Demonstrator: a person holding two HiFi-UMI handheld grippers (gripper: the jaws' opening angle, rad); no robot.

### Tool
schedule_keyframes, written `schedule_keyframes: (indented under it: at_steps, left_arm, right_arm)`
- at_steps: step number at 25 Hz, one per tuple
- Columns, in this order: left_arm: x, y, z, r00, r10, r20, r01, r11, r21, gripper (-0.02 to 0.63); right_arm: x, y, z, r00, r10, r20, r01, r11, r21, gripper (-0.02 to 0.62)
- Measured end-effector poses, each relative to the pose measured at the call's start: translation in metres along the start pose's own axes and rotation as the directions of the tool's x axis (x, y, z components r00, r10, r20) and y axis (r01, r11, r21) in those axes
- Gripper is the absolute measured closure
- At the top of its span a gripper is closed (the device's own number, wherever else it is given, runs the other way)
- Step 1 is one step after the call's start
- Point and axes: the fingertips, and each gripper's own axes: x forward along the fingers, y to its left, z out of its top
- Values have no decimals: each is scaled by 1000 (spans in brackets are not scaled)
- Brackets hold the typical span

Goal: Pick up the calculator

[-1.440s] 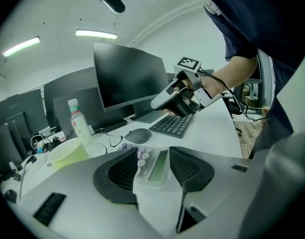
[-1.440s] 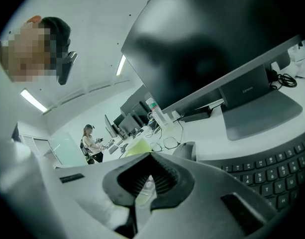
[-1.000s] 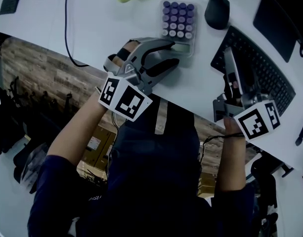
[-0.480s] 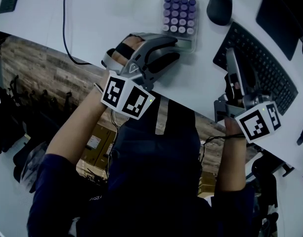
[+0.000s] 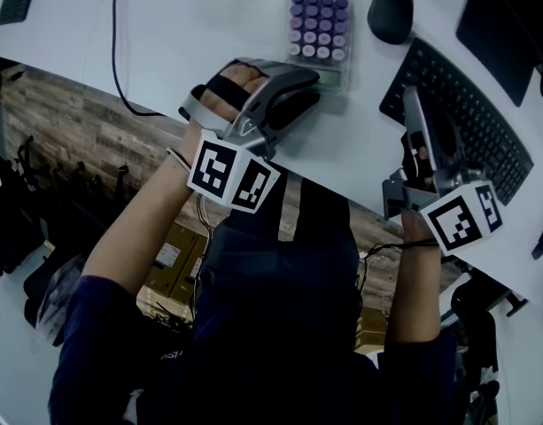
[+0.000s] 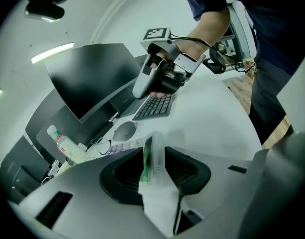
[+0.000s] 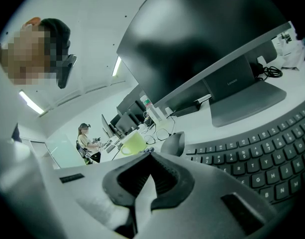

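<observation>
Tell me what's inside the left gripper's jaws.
The calculator's near end; the left gripper's jaws have just been closing and now pinch it. They partly hide its display.

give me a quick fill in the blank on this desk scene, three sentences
1. The calculator has ____ buttons.
2. Just right of it in the head view lies a rounded black ____.
3. The right gripper, fingers together, is beside a black ____ with many keys.
Missing words: purple; mouse; keyboard.

We are in an office. A white surface (image 5: 165,51) carries a keyboard (image 5: 457,118), mouse (image 5: 391,11) and monitor (image 7: 202,34). Behind it we see more desks with screens (image 7: 112,122), with a person (image 7: 86,139) seated there.
</observation>
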Motion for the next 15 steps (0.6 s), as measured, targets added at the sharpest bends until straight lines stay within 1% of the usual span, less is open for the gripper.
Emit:
schedule_keyframes:
  at_steps: [5,12,15]
  left_arm:
    - [3,-1,-1,1000,6,-15,-6,999,44,477]
    - [3,-2,-1,999,30,-18,-27,993,113,489]
    - [2,-2,0,999,39,-17,-36,991,131,494]
  right_arm:
    - [-1,0,0,1000,2,-1,-2,1000,-1,592]
    - [-4,-4,-1,1000,-7,1,7,1000,11,592]
    - [-4,-3,0,1000,-6,3,6,1000,15,592]
